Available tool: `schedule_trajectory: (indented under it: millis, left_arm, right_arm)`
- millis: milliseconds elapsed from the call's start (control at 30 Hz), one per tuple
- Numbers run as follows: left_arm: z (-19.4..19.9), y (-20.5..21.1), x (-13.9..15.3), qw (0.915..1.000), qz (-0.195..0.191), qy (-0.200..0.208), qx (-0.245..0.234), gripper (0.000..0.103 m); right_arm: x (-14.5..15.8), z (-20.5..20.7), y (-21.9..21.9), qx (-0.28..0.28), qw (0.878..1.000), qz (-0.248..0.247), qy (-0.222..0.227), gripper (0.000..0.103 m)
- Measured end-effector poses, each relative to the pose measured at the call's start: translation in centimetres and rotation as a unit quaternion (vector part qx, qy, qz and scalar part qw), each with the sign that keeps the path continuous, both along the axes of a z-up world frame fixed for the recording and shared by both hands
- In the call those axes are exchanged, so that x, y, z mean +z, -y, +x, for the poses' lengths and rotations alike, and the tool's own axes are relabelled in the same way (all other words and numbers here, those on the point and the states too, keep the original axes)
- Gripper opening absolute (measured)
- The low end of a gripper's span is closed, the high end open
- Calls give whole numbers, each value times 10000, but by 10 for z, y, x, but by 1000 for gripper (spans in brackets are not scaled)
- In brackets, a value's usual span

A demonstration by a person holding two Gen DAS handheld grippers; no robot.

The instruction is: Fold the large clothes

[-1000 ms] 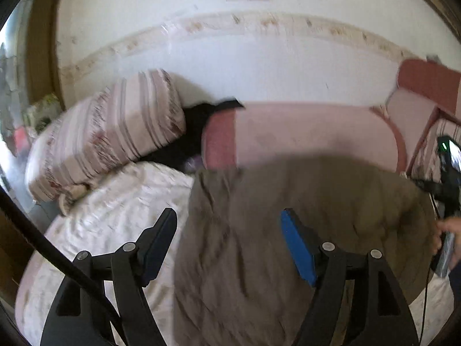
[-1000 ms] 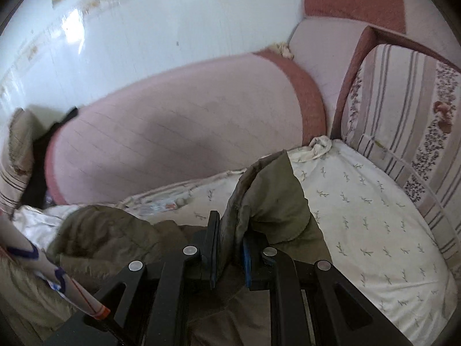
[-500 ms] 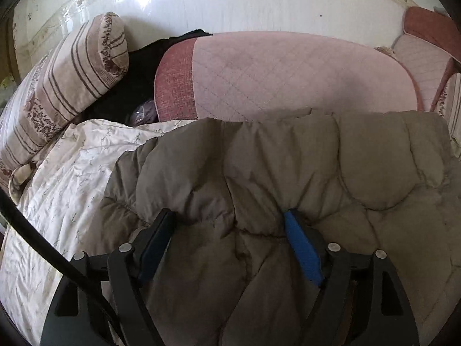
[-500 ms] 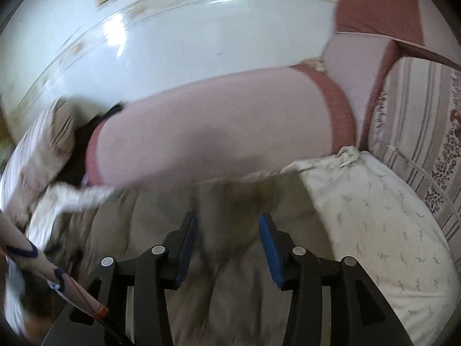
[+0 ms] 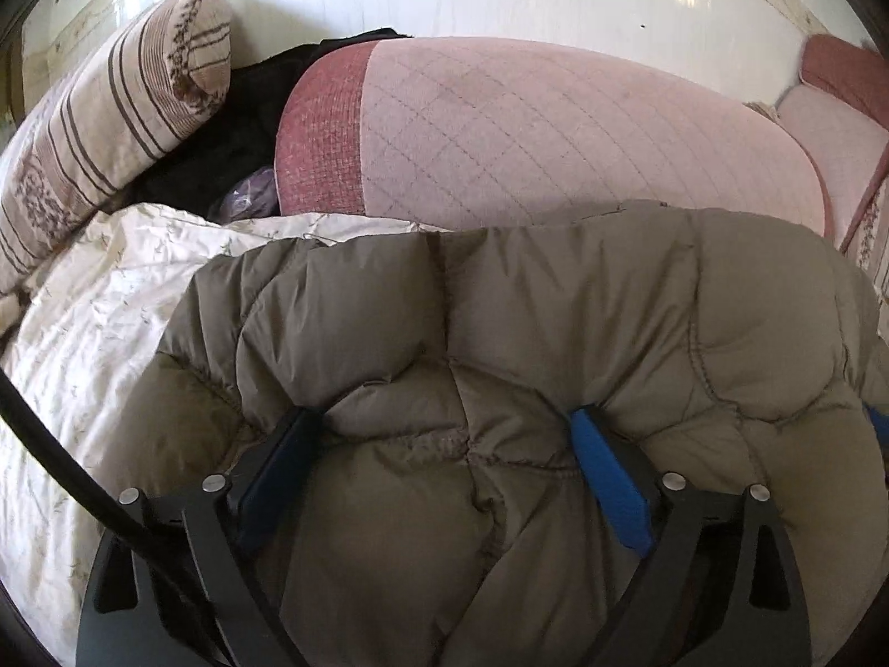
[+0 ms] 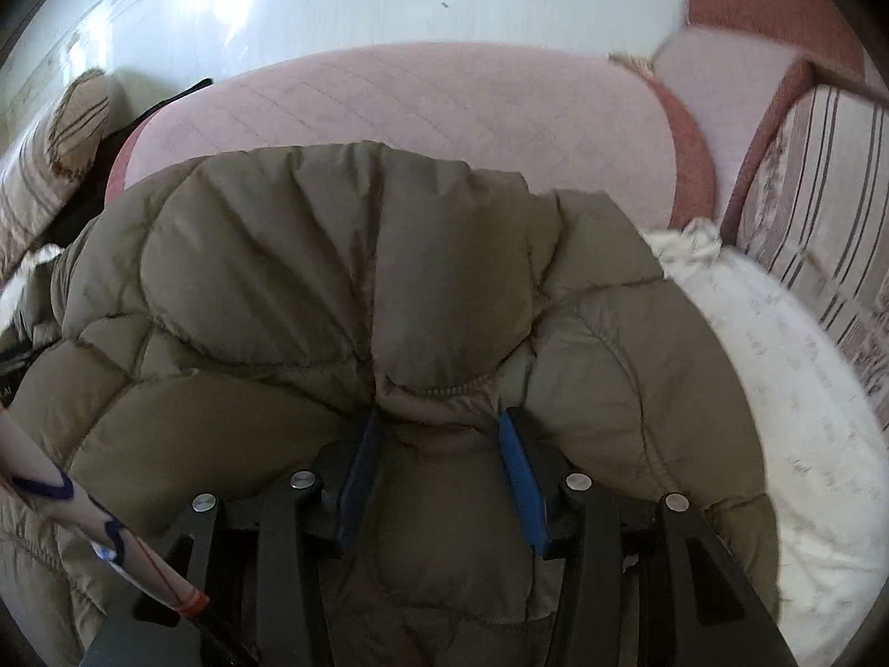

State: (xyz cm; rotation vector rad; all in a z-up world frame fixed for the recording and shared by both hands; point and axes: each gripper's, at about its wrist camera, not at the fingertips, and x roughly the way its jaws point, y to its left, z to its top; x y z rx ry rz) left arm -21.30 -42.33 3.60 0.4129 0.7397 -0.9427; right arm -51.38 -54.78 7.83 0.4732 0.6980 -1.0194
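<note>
Olive quilted puffer jacket (image 5: 555, 333), puffy, rumpled

One padded olive jacket (image 5: 500, 344), two grippers, left (image 5: 444, 444) and right (image 6: 439, 444), one white floral sheet (image 5: 83, 344), two striped cushions (image 5: 111, 105) (image 6: 817, 194), two pink quilted cushions (image 5: 555, 128) (image 6: 733, 72).

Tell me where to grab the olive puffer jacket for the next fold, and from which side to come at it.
Probably take the olive puffer jacket by its far edge, which lies against the pink cushion, coming from above. The quilted panels are puffy and slippery; that edge looks thinner, a fold the jaws could pinch. Both the left gripper and right gripper stand open over bulging fill.
</note>
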Motion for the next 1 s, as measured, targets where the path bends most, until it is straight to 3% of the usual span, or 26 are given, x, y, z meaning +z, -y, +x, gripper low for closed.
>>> schedule_trajectory:
  millis: [133,200,300,467,600,700,867,1000]
  left_arm:
    - [-4,2,6,9993,301,155,134,95]
    - [-6,-14,20,9992,362,-88,160,90]
    - [-20,-60,52,9989,-119,-417,149,90]
    - [-60,-133,75,9986,-215,-387,272,90]
    - [-76,-180,74,9976,-183,-374,557,90]
    - [-71,-201,68,9957,-202,-293,853,90]
    - [-54,-200,46,9946,-125,-40,1025,90]
    - [-31,-178,14,9926,402,-234,1121,93]
  right_arm:
    - [4,5,4,-30,9996,132,-249,49]
    - [20,0,-4,-226,9988,261,-357,49]
    - [60,-13,-51,-99,9990,168,406,49]
    - [85,-7,-132,220,9975,247,626,49]
    - [81,-3,-181,116,9976,283,615,47]
    - [76,-4,-192,-25,9967,379,715,45]
    - [58,8,-184,0,9980,217,602,44]
    - [33,25,-164,118,9986,428,292,44]
